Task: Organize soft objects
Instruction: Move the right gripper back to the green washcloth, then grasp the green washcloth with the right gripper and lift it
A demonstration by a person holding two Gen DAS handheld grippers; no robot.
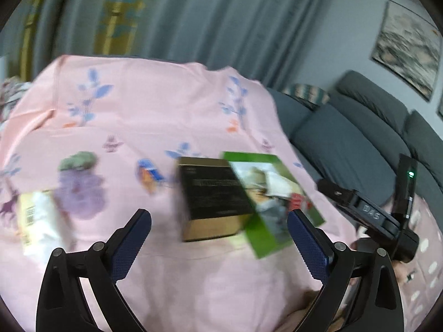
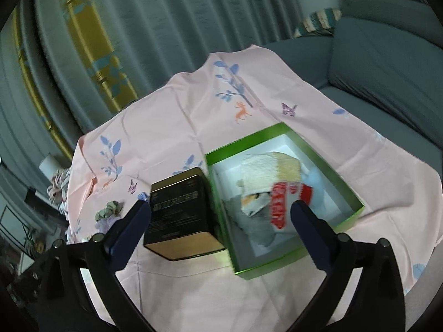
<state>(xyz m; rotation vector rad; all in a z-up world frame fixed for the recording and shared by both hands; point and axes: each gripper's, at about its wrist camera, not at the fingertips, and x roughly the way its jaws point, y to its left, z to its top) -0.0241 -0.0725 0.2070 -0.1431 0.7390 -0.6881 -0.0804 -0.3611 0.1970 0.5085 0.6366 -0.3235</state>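
Both grippers stand spread wide with nothing between their fingers, the left gripper (image 1: 218, 221) and the right gripper (image 2: 220, 215) hovering above the pink cloth (image 2: 180, 116). The socks (image 2: 265, 191) lie piled in the green box (image 2: 290, 261), with the black-and-gold tin (image 2: 180, 210) touching it at nine o'clock. This looks like a pause between picks; next, probably, comes the scrunchie (image 2: 108, 213), further out at nine o'clock.
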